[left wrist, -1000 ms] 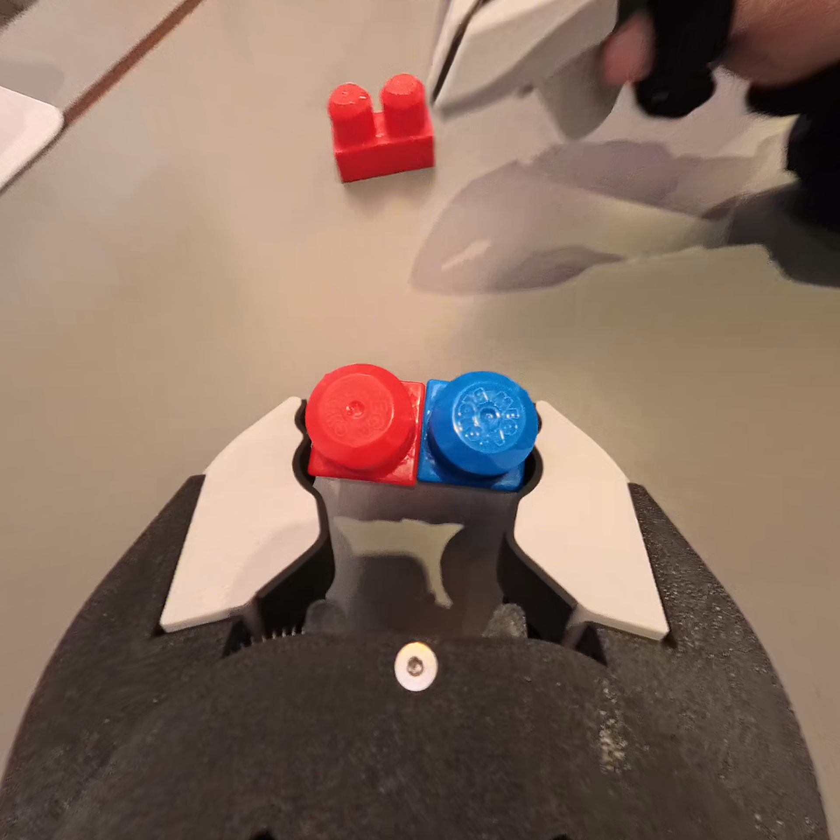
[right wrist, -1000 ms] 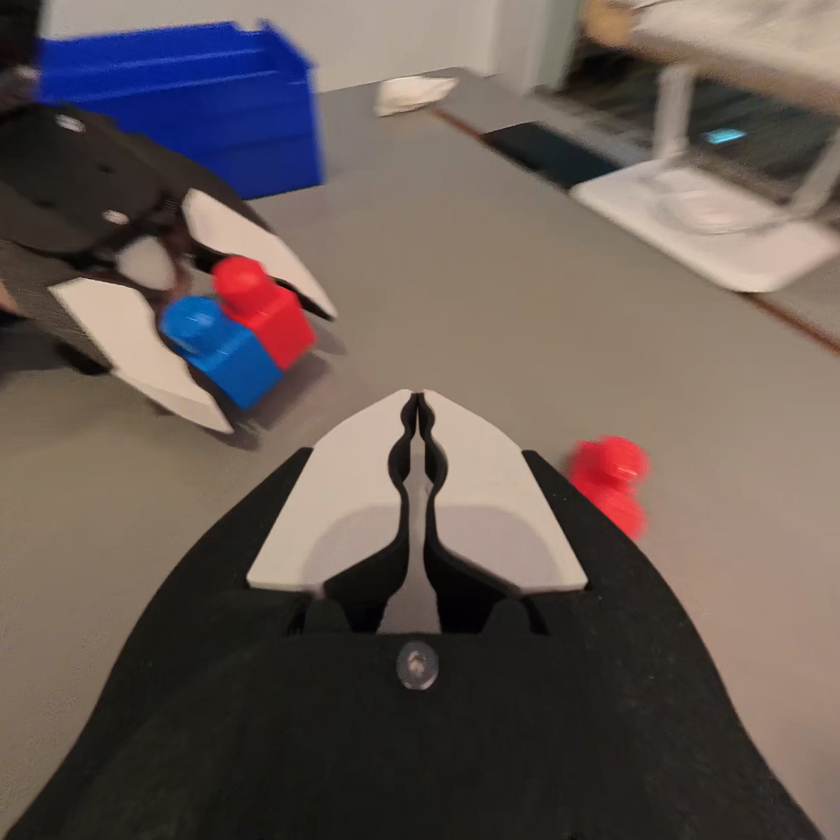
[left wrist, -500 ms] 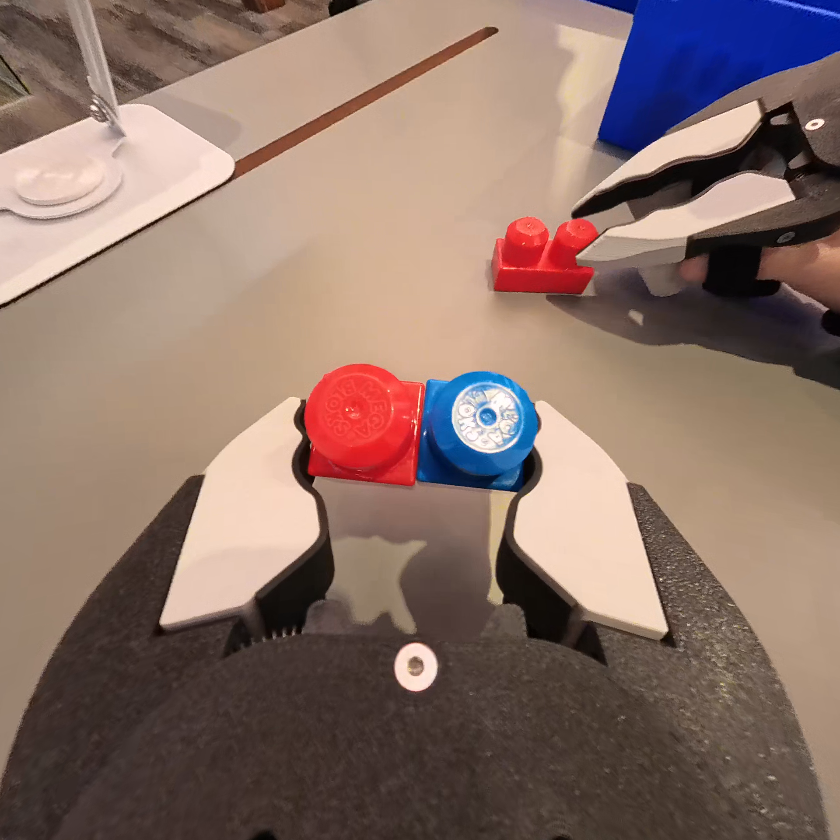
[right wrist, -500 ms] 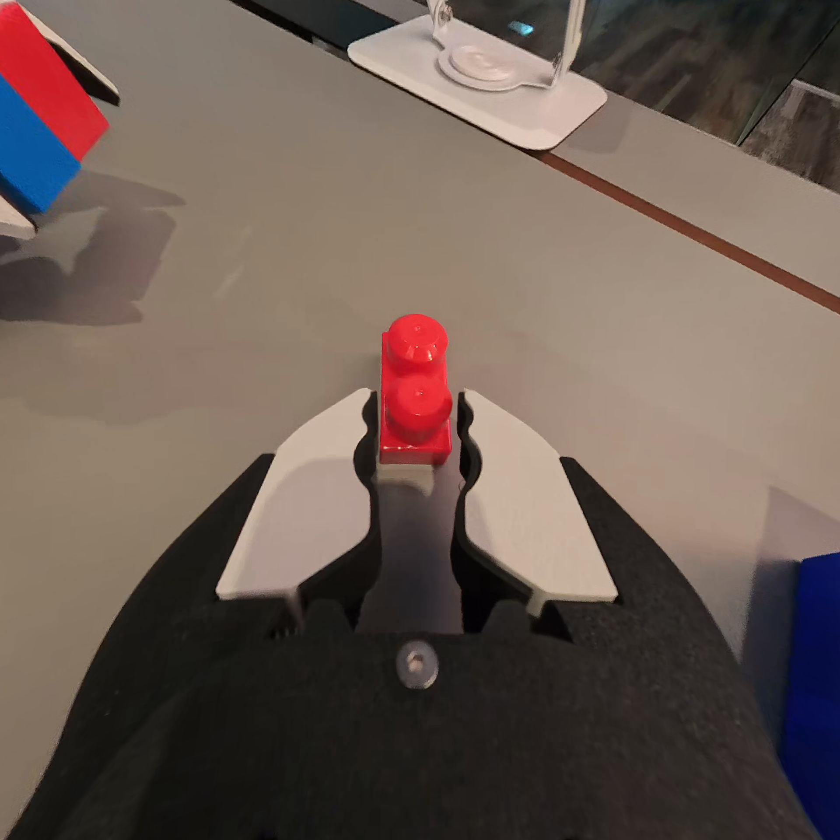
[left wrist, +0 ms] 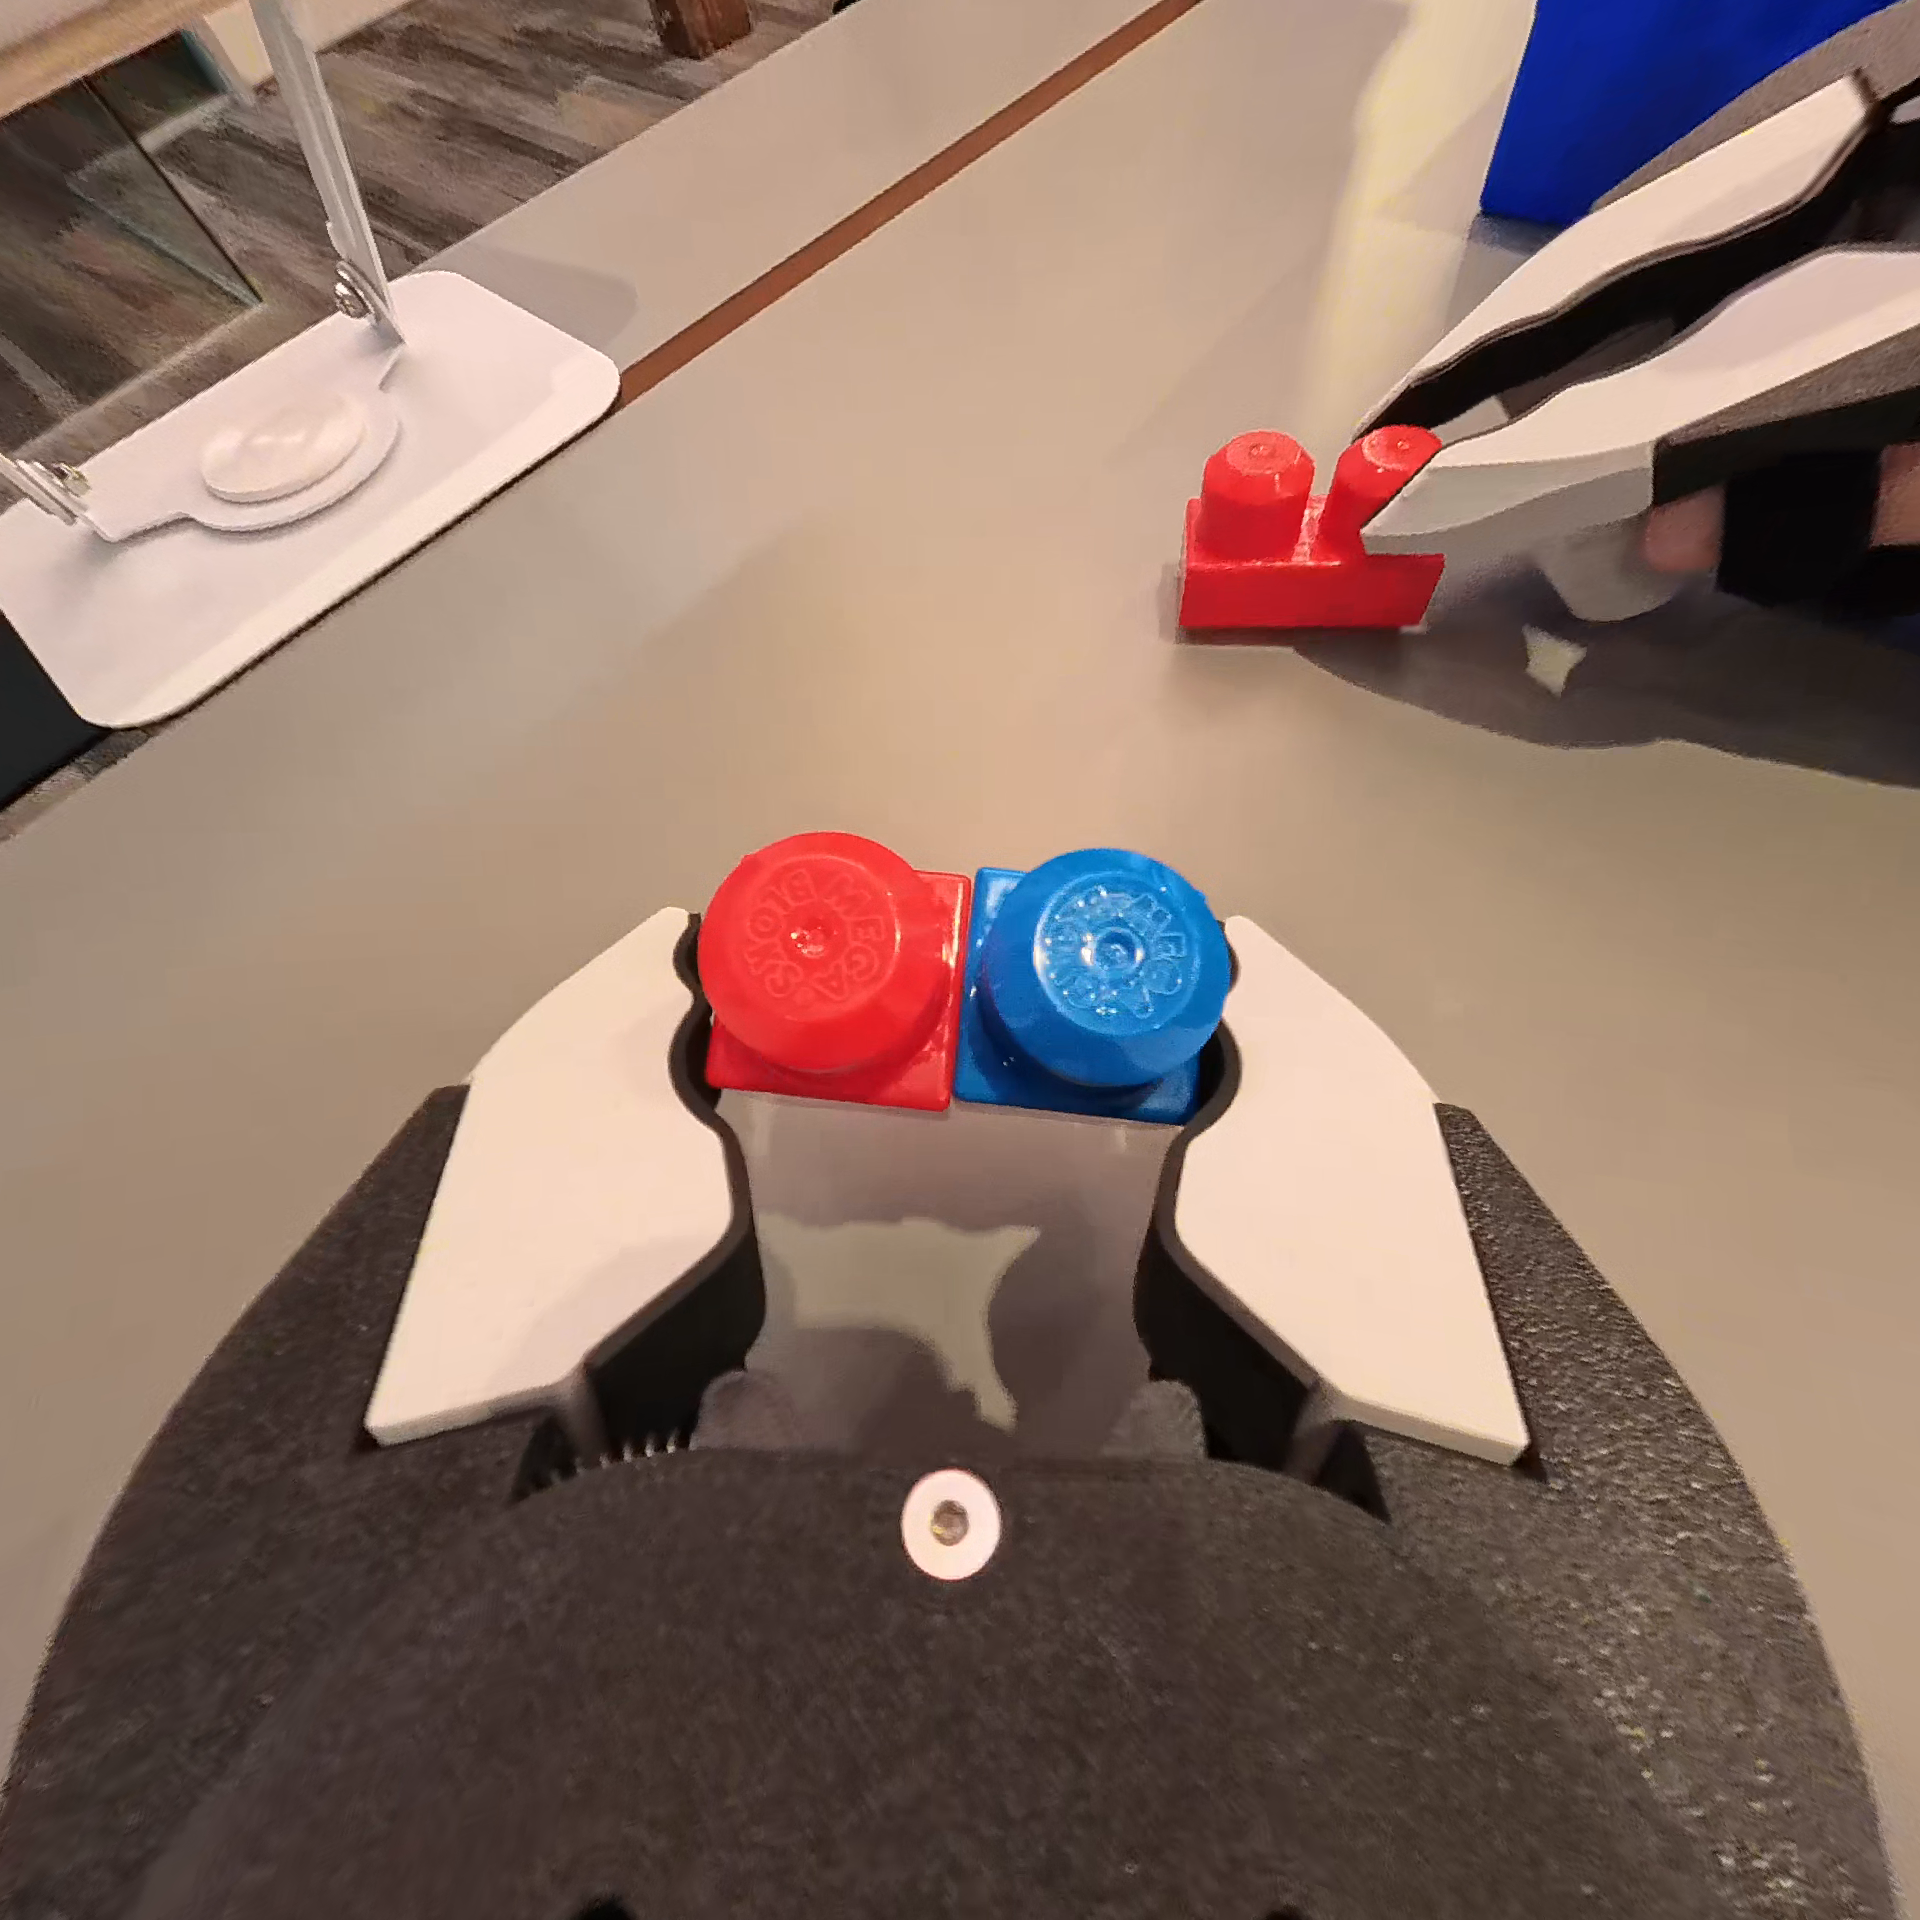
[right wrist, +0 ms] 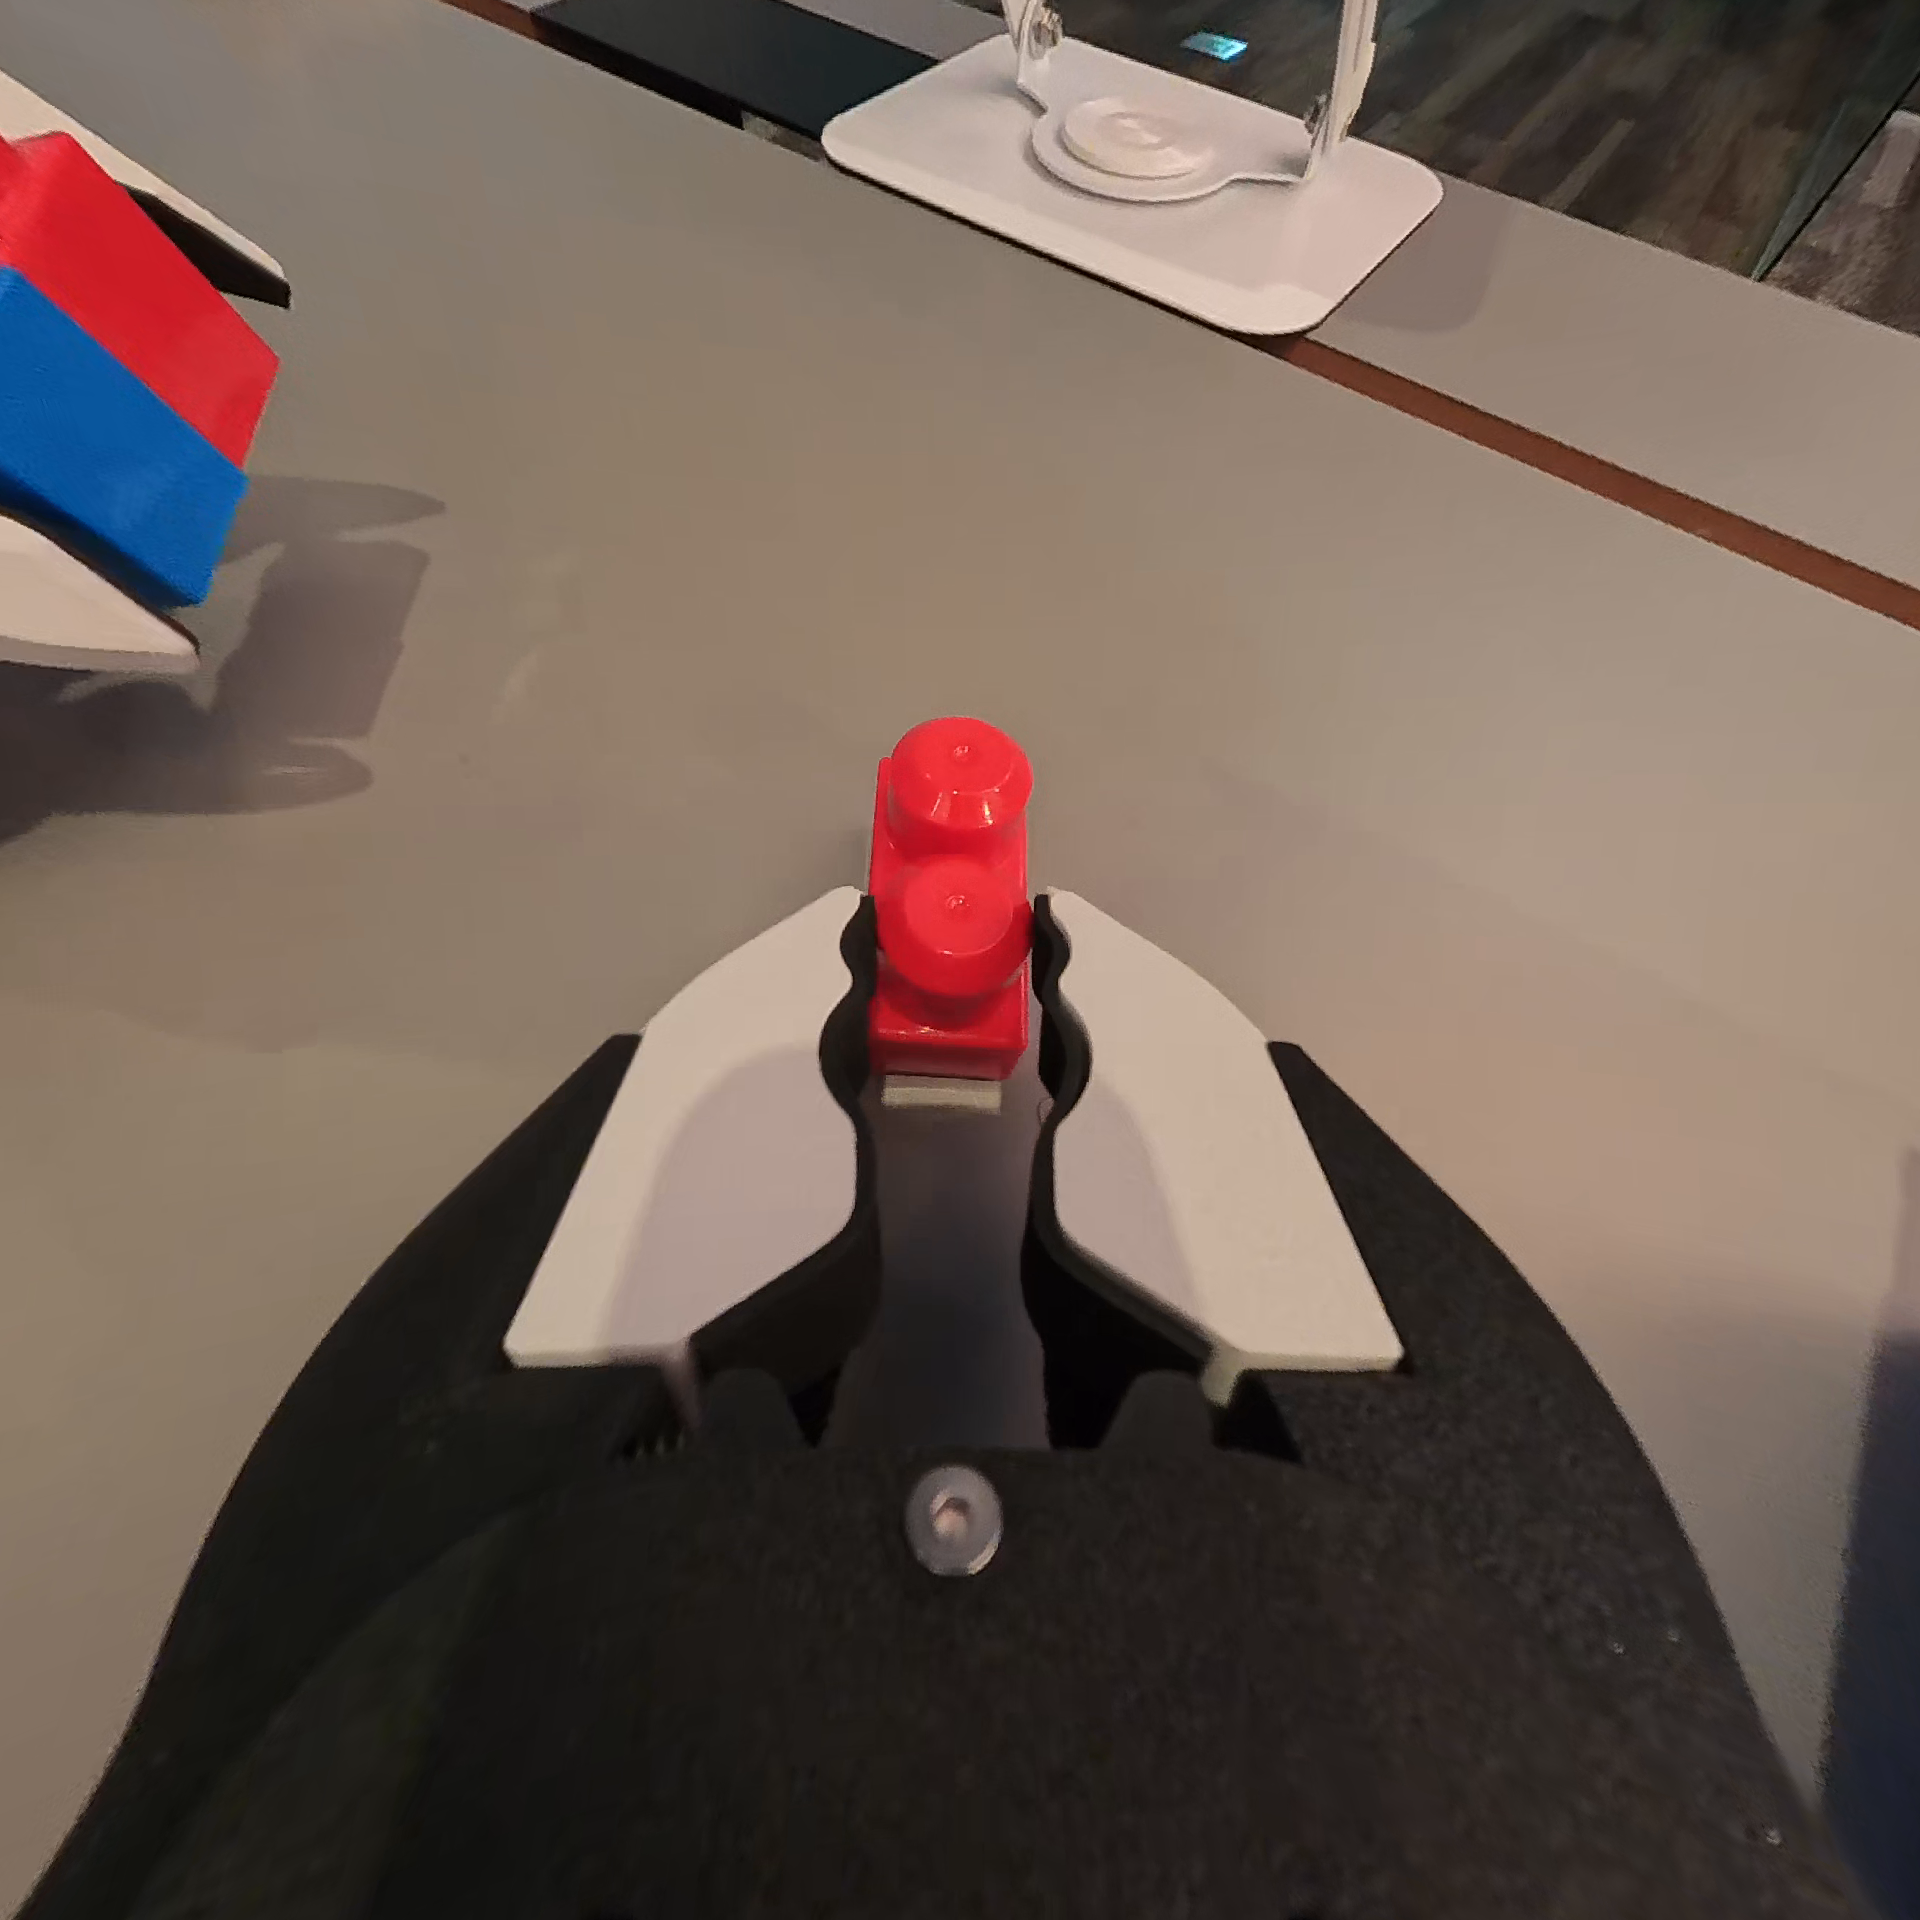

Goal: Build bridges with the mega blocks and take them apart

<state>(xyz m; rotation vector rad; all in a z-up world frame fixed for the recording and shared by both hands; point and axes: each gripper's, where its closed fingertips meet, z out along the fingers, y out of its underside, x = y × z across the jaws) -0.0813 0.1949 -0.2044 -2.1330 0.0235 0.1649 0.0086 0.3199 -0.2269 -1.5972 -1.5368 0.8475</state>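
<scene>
Holding a single red block [left wrist: 826, 971] and blue block [left wrist: 1091, 977] side by side, the left gripper [left wrist: 956, 997] is clamped shut on both. The right gripper [right wrist: 951, 966], partly open, straddles the two-stud red block [right wrist: 951, 904] on the grey table [right wrist: 1351, 727], far right; contact unclear. Likely light, rigid, smooth plastic: grip the flat sides.

Office-like room — long grey table [left wrist: 935, 520]; white stand base [right wrist: 1143, 197]; patterned carpet [left wrist: 468, 135]

A grey table [left wrist: 831, 644] with a brown seam strip [left wrist: 894, 177] carries a two-stud red block [left wrist: 1299, 561] (base flat on the top), a white stand base [left wrist: 312, 488] and a blue bin [left wrist: 1621, 114].
</scene>
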